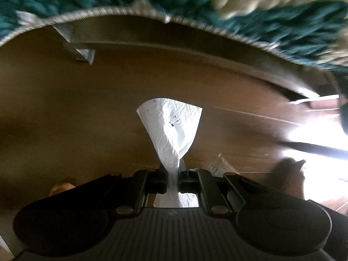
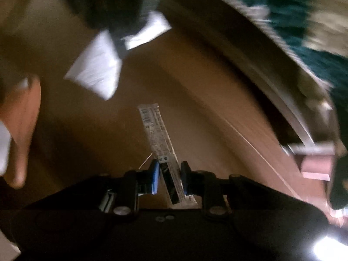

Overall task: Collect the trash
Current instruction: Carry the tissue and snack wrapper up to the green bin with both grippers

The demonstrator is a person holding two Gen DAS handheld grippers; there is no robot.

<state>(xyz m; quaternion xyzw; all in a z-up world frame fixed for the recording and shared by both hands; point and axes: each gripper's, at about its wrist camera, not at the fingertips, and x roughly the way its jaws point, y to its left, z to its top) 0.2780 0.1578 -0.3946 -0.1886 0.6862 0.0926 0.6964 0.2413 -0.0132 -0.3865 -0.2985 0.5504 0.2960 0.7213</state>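
White embossed paper tissue (image 1: pixel 171 130) fills the centre of the left wrist view, fanning upward from the left tongs (image 1: pixel 173 171), which are pressed together on its twisted neck. Behind it lies the brown wooden floor (image 1: pixel 76 100), and along the top of the frame runs the braided edge of a teal and cream shag rug (image 1: pixel 271 19), with a grey metal furniture frame (image 1: pixel 152 39) just below it. Since the pinch sits only on the narrow neck, I judge the carry should be steady and level so the tissue does not slip free.

Right wrist view: a long clear plastic wrapper with printed labels (image 2: pixel 159 143) stands between the blue-padded fingers (image 2: pixel 154 179) of the right tongs (image 2: pixel 170 179). The pads appear to pinch its lower end, though blur makes the contact on the right pad hard to confirm. Squeezing firmly before lifting seems wise, as the film looks slick.

Only this view shows both pieces of trash at once: the tissue appears again at upper left, hanging from the other tongs (image 2: pixel 117 28). Skin-toned blurs at the left edge cannot be identified. Only the left wrist view shows the tissue's embossing and dark specks.
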